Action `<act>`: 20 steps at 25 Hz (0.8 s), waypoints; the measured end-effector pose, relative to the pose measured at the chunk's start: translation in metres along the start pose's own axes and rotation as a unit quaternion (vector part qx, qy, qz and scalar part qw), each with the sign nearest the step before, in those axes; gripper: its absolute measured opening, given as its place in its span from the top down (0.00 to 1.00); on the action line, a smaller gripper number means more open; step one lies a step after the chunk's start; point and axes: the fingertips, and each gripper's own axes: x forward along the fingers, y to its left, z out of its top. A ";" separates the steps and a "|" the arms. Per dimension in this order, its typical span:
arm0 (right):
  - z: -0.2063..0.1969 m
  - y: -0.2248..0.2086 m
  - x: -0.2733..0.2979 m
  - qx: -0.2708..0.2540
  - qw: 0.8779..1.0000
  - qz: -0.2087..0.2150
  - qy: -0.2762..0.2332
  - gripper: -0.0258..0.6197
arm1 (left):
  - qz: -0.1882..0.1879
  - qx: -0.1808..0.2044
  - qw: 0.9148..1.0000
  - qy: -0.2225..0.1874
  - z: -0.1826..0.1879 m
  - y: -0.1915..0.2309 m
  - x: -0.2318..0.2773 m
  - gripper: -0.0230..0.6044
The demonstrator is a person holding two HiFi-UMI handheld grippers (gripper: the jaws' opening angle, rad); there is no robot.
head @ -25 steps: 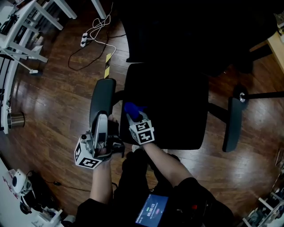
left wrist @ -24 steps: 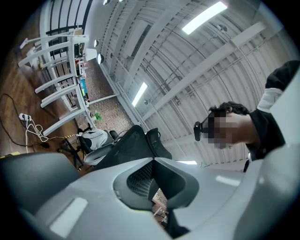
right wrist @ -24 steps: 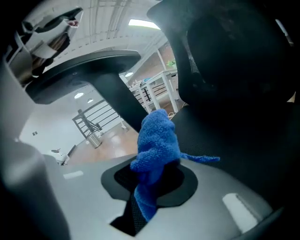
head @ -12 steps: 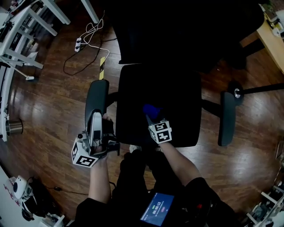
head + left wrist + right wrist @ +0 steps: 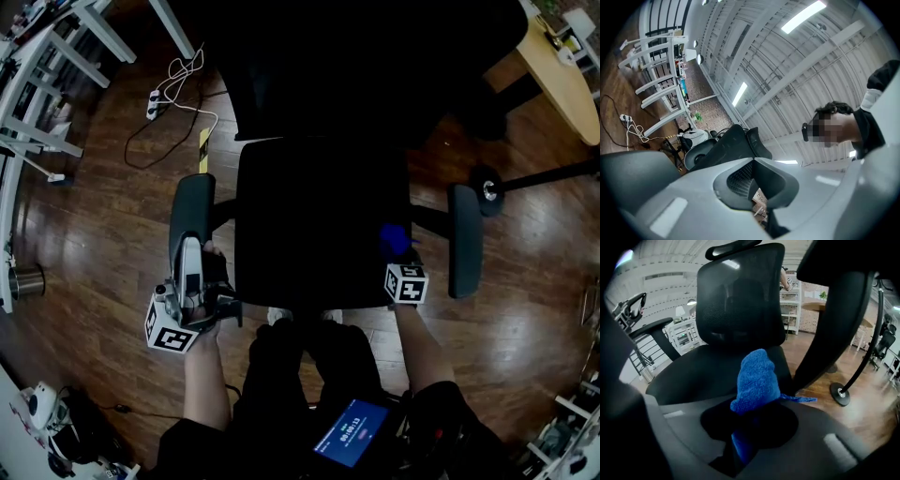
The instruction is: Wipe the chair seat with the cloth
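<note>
The black chair seat (image 5: 309,225) fills the middle of the head view, with its mesh backrest (image 5: 740,296) beyond it. My right gripper (image 5: 398,258) is shut on a blue cloth (image 5: 394,240) and presses it on the seat's front right corner, close to the right armrest (image 5: 464,239). In the right gripper view the cloth (image 5: 757,380) bunches up out of the shut jaws over the seat (image 5: 698,376). My left gripper (image 5: 192,253) rests at the front end of the left armrest (image 5: 190,211), tilted up toward the ceiling, jaws shut and empty.
Wooden floor surrounds the chair. A white power strip and cable (image 5: 155,94) lie at the back left, near white racks (image 5: 37,84). A wooden table edge (image 5: 562,75) is at the top right, a black stand foot (image 5: 487,187) beside the right armrest, a metal can (image 5: 26,279) far left.
My right gripper has swept the blue cloth across the front of the seat, from its left side to its right corner. The left gripper has stayed by the left armrest.
</note>
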 end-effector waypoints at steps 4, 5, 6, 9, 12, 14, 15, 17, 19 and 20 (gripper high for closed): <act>0.001 -0.007 0.000 0.001 1.000 -0.009 -0.005 0.83 | -0.002 0.001 1.000 0.001 -0.003 -0.002 0.000 0.98; 0.001 -0.008 0.000 -0.002 1.000 -0.011 -0.006 0.83 | -0.002 0.002 1.000 0.001 -0.004 -0.003 0.000 0.98; 0.001 -0.008 -0.001 -0.004 1.000 -0.012 -0.007 0.83 | -0.003 0.002 1.000 0.001 -0.004 -0.004 -0.001 0.98; 0.003 -0.008 -0.002 -0.006 1.000 -0.019 -0.008 0.83 | -0.004 0.001 1.000 0.001 -0.004 -0.006 0.000 0.98; 0.010 -0.001 -0.003 0.007 1.000 -0.028 -0.008 0.83 | -0.005 -0.002 1.000 0.000 -0.003 -0.006 0.003 0.98; 0.020 0.030 -0.001 0.019 1.000 -0.005 -0.022 0.83 | -0.005 -0.002 1.000 0.000 -0.003 -0.006 0.004 0.98; 0.027 0.055 0.001 0.021 0.999 0.017 -0.032 0.83 | -0.005 -0.002 1.000 -0.001 -0.003 -0.006 0.004 0.98; 0.041 0.122 0.006 0.022 0.996 0.076 -0.050 0.83 | -0.005 -0.001 1.000 -0.002 -0.002 -0.007 0.004 0.98; 0.054 0.202 0.006 0.028 0.987 0.149 -0.060 0.83 | -0.004 -0.001 1.000 -0.002 -0.001 -0.009 0.004 0.98; 0.056 0.243 0.004 0.028 0.981 0.184 -0.061 0.83 | -0.003 -0.001 1.000 -0.002 0.000 -0.010 0.004 0.98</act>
